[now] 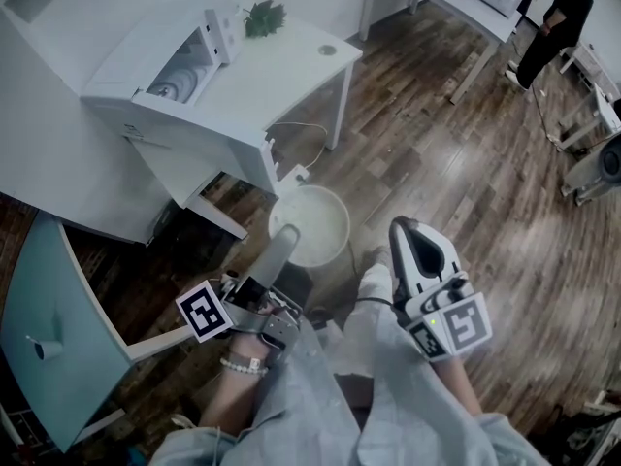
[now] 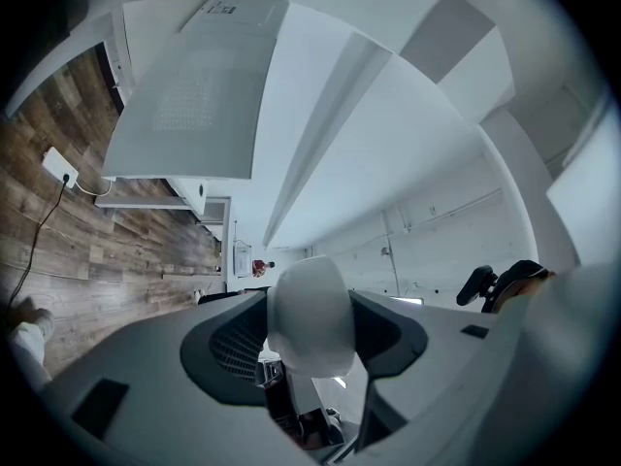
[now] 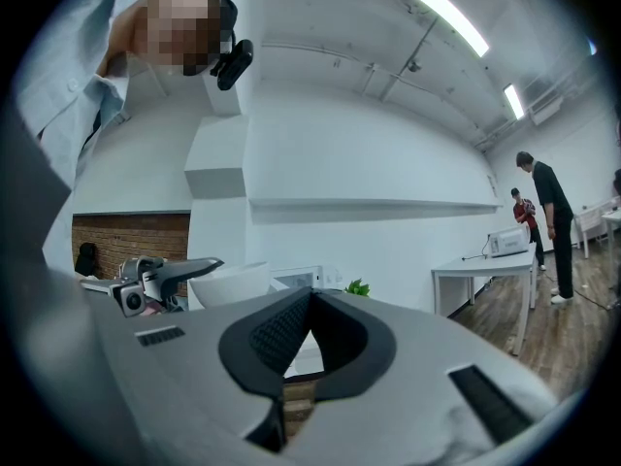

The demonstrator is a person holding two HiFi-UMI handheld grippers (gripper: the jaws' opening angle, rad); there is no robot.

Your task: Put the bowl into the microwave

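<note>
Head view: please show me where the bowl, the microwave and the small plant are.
bowl [image 1: 315, 223], head view, inside bottom.
microwave [image 1: 136, 56], head view, top panel.
small plant [image 1: 264, 17], head view, green leaves.

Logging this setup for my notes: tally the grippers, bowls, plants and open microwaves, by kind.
Grippers: 2, the left gripper shut on the bowl, the right gripper shut and empty.
Bowls: 1.
Plants: 1, the plant.
Open microwaves: 1, the microwave.
Total: 5.
</note>
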